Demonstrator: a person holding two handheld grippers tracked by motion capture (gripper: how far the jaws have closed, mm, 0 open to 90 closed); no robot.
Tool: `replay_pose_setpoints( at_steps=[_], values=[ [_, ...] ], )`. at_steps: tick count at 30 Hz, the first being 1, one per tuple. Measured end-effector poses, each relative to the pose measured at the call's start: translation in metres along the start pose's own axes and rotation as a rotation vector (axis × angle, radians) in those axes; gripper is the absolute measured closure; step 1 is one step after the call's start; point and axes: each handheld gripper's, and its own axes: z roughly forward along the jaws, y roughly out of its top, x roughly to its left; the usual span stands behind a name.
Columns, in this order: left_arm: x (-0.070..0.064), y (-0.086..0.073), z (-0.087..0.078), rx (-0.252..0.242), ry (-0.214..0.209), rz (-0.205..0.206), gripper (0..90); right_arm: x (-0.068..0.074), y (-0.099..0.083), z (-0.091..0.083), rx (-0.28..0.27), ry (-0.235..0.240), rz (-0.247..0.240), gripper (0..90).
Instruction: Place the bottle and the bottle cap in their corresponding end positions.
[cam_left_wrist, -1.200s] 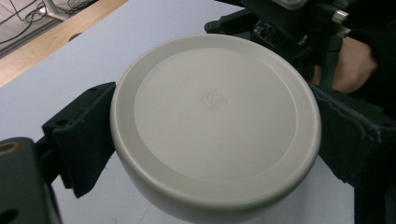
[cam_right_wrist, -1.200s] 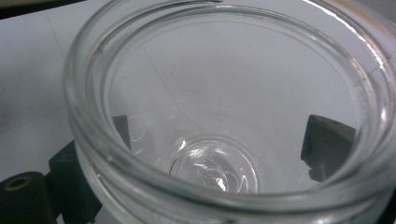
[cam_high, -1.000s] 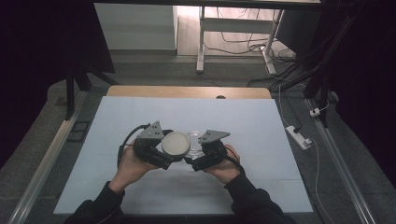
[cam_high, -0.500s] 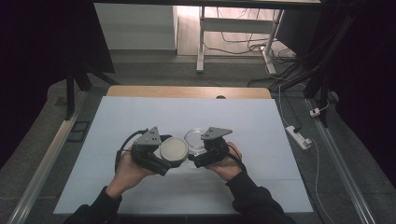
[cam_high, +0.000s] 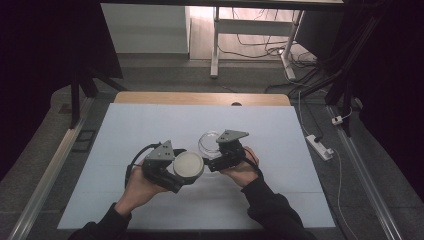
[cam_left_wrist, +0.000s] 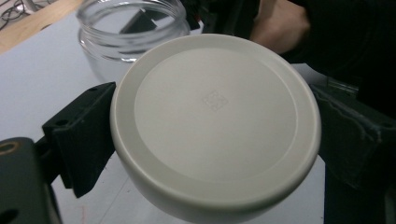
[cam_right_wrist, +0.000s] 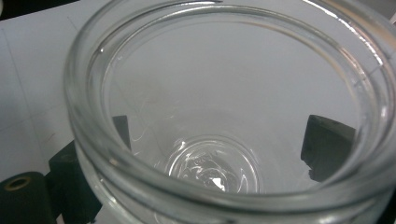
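Since the earlier frames the lid (cam_high: 188, 167) has come off the jar (cam_high: 208, 142) and swung down and leftward, while the jar has barely shifted. The left gripper (cam_high: 182, 175) is clamped on the lid's rim, flat top facing up, its jaws pressing either side in the left gripper view. The right gripper (cam_high: 214, 162) has its jaws closed around the open, empty jar's body. From the lid, the jar mouth lies at about one o'clock, just beside it and not touching; both sit on the table (cam_high: 125, 130) near its centre.
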Motion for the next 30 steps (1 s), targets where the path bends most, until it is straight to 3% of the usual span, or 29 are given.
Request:
replay_pose_setpoints(
  at_steps=[30],
  values=[
    [0.002,-0.03,0.045,0.038,-0.046,0.03,7.7,-0.031,0.013,0.03,-0.001,-0.048,0.029,6.5]
  ],
)
